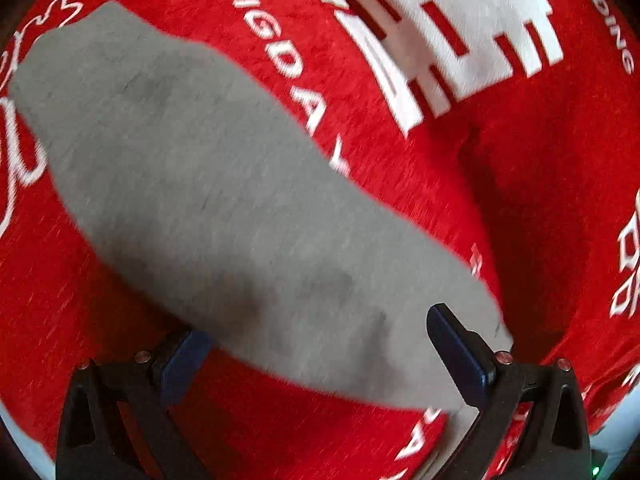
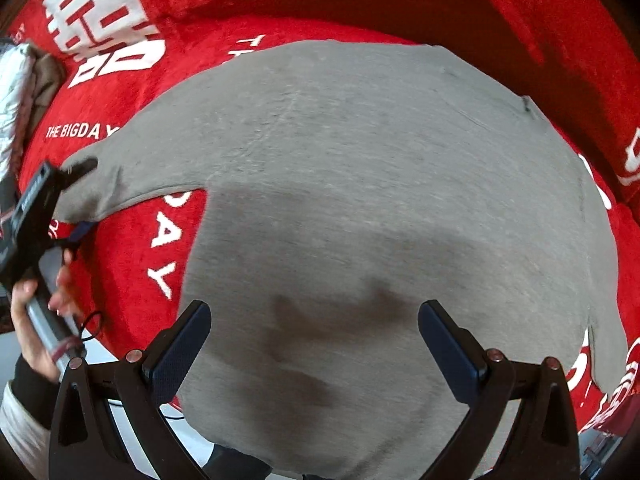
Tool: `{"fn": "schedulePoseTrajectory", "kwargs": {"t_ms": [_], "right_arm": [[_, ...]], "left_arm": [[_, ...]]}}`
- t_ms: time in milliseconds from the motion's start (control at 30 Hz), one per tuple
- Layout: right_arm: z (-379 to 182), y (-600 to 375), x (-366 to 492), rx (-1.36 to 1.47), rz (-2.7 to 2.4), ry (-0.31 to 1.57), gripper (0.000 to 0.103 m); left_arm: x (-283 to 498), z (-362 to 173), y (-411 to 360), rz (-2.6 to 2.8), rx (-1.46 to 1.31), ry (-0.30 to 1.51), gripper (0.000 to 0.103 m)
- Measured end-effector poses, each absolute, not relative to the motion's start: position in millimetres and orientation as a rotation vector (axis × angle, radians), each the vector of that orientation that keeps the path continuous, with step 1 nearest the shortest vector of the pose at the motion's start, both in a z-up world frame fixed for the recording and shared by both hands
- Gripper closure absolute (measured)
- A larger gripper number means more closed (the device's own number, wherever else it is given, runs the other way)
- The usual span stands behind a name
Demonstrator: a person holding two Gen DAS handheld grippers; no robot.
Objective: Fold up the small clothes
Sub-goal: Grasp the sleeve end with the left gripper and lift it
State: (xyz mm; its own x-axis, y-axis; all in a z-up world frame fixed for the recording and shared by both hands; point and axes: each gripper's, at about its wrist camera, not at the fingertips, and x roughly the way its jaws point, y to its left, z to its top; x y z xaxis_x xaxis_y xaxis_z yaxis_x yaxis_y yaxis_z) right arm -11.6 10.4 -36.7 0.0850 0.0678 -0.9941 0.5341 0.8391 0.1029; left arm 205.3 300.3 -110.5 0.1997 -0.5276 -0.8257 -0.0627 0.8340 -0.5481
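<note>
A small grey T-shirt (image 2: 380, 200) lies spread on a red cloth (image 2: 132, 240) with white lettering. In the right wrist view my right gripper (image 2: 314, 322) is open just above the shirt's body, holding nothing. At the far left of that view my left gripper (image 2: 82, 196) has one finger above and one below the end of a grey sleeve. In the left wrist view the sleeve (image 1: 208, 184) runs from the upper left down between the open fingers of my left gripper (image 1: 316, 338). The image is blurred.
The red cloth (image 1: 500, 208) has a deep fold to the right of the sleeve. A silvery bundle (image 2: 16, 96) lies at the far left edge beside the cloth. A pale surface shows beyond the cloth's near edge (image 2: 132, 408).
</note>
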Motion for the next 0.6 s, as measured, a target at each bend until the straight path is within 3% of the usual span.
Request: {"fn": "schedulePoseTrajectory", "kwargs": {"t_ms": [100, 133, 200, 233, 267, 367, 433, 600], "right_arm": [[-36.8, 15.6, -5.1, 0.503, -0.358, 1.46, 0.0], [-36.5, 16.7, -4.5, 0.502, -0.355, 1.46, 0.0], [-37.8, 19.6, -2.6, 0.499, -0.347, 1.463, 0.0], [-39.1, 21.3, -1.7, 0.498, -0.344, 1.466, 0.0], [-40.5, 21.7, -0.9, 0.498, -0.341, 1.47, 0.0], [-42.7, 24.5, 0.1, 0.504, -0.337, 1.475, 0.0], [-42.8, 24.9, -1.5, 0.51, -0.336, 1.474, 0.0], [-45.7, 17.5, -11.2, 0.57, -0.351, 1.47, 0.0]], "left_arm": [[211.4, -103.9, 304.6, -0.33, -0.558, 1.287, 0.002], [212.0, -102.0, 306.5, -0.315, -0.558, 1.272, 0.011], [215.7, -102.7, 313.0, -0.309, -0.569, 1.265, 0.043], [216.7, -107.1, 315.3, -0.319, -0.591, 1.282, 0.069], [217.9, -113.0, 320.2, -0.335, -0.63, 1.294, 0.082], [217.7, -107.7, 338.1, -0.347, -0.659, 1.252, 0.084], [216.1, -99.3, 338.3, -0.397, -0.669, 1.22, 0.096], [212.8, -57.3, 322.3, -0.582, -0.597, 1.122, 0.096]]}}
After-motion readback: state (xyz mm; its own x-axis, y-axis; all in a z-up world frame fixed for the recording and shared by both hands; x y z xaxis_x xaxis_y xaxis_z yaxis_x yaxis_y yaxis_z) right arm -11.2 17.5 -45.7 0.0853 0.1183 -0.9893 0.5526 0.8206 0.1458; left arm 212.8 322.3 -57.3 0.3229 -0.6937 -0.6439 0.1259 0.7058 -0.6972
